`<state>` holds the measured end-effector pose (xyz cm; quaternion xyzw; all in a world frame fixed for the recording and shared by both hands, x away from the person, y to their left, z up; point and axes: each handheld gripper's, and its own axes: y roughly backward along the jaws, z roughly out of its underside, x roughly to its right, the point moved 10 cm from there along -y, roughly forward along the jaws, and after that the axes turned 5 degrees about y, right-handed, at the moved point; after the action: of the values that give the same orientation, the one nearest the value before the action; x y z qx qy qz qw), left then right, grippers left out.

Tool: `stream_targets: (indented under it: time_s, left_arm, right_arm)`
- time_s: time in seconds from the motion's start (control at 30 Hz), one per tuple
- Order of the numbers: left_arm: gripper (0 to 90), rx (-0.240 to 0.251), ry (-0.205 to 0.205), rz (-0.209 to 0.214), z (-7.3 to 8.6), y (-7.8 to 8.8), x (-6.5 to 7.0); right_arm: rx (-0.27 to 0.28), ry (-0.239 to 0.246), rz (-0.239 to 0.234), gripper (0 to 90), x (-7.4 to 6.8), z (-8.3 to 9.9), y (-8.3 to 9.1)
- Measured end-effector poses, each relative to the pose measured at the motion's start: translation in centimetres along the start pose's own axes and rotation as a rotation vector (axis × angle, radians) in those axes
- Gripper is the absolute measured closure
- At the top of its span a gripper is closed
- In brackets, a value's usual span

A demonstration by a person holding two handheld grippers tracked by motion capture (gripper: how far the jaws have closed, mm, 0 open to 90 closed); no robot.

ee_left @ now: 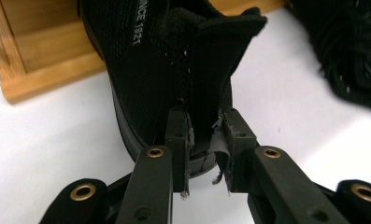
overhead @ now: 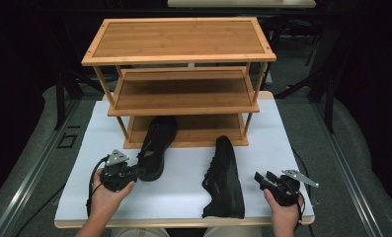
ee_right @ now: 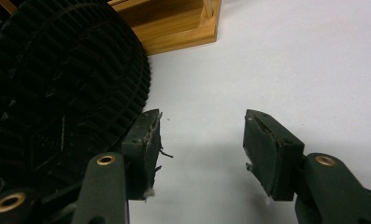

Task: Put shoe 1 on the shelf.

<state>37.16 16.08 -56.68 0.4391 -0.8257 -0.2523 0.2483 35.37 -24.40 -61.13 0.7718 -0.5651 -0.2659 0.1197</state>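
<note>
Left gripper [overhead: 134, 171] has its jaws clamped on the heel collar of the left shoe [overhead: 156, 145]; in the left gripper view the pads pinch the heel tab [ee_left: 206, 100] from both sides. That shoe is a black mesh-knit trainer with a dark sole and small white lettering down the side near the heel. It sits tilted, toe resting on the bottom shelf of the bamboo rack [overhead: 183, 79], heel out over the white tabletop [overhead: 183, 187].

Second black shoe [overhead: 224, 180] lies on its side on the tabletop, well apart from the first, toe toward the rack, laces facing left. Its ribbed tread [ee_right: 57, 93] shows in the right gripper view.

Right gripper [overhead: 263, 178] has jaws open with nothing between them, hovering just right of that shoe's sole, one jaw close beside the tread.
</note>
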Motion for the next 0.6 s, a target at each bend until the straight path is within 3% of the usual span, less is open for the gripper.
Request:
stream_targets:
  time_s: [0.2,0.27,0.3,0.43,0.53,0.6]
  left_arm:
    - [76.0,0.024,0.028,-0.025,-1.7,-1.0,-0.2]
    - [76.3,0.029,0.060,-0.004,-2.3,-1.4,-0.3]
    - [77.4,0.036,0.061,0.006,-2.6,-1.6,-0.3]
    - [79.3,0.035,0.016,-0.024,-3.5,-2.7,0.1]
    - [79.8,0.050,0.033,-0.016,-4.2,-3.1,0.2]
    - [80.1,0.060,0.024,-0.039,-4.8,-3.4,0.0]
  right_arm:
    - [-0.014,0.003,-0.002,46.1,0.0,0.1,0.1]
    - [0.002,0.001,-0.003,46.1,0.0,-0.1,0.0]
    - [-0.003,0.002,-0.003,46.1,0.0,0.0,0.0]
    - [0.003,0.000,-0.009,46.1,-0.1,0.0,-0.1]
    - [0.006,0.001,-0.009,46.1,-0.1,-0.1,-0.1]
    - [-0.001,0.001,-0.007,46.1,-0.1,0.0,-0.1]
